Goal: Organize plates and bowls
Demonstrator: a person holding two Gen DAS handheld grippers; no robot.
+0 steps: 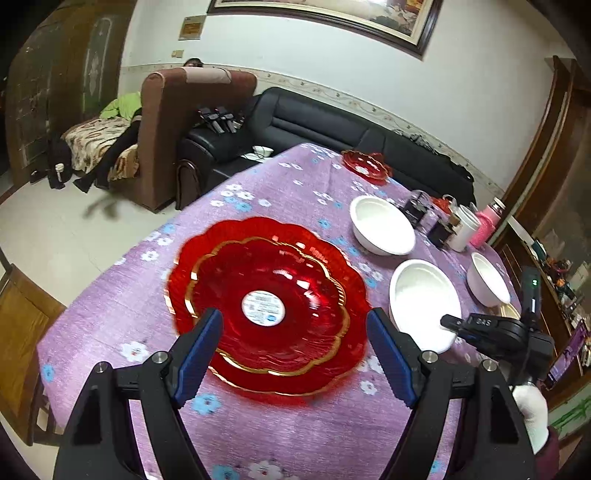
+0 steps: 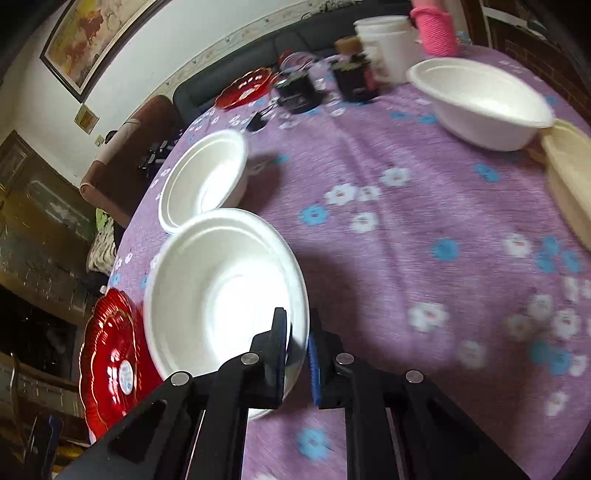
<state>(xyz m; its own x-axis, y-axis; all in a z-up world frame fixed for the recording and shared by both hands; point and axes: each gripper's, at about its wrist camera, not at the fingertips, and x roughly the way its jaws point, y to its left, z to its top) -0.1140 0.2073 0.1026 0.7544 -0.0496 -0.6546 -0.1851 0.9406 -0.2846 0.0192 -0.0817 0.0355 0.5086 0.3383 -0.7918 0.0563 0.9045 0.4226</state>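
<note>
Two red scalloped plates [image 1: 269, 306] lie stacked on the purple flowered tablecloth, right in front of my open, empty left gripper [image 1: 295, 354]. My right gripper [image 2: 298, 354] is shut on the near rim of a white bowl [image 2: 221, 291], which also shows in the left wrist view [image 1: 424, 299]. A second white bowl [image 2: 203, 177] sits just beyond it, a third [image 2: 480, 99] at the far right. A small red plate [image 1: 367, 166] lies at the table's far end. The red stack also shows in the right wrist view [image 2: 110, 354].
Dark jars [image 2: 354, 77], white cups [image 2: 388, 48] and a pink bottle [image 2: 436, 29] stand at the far side of the table. A beige container [image 2: 569, 173] lies at the right edge. A black sofa [image 1: 314, 122] and a brown armchair [image 1: 166, 122] stand beyond the table [image 1: 258, 435].
</note>
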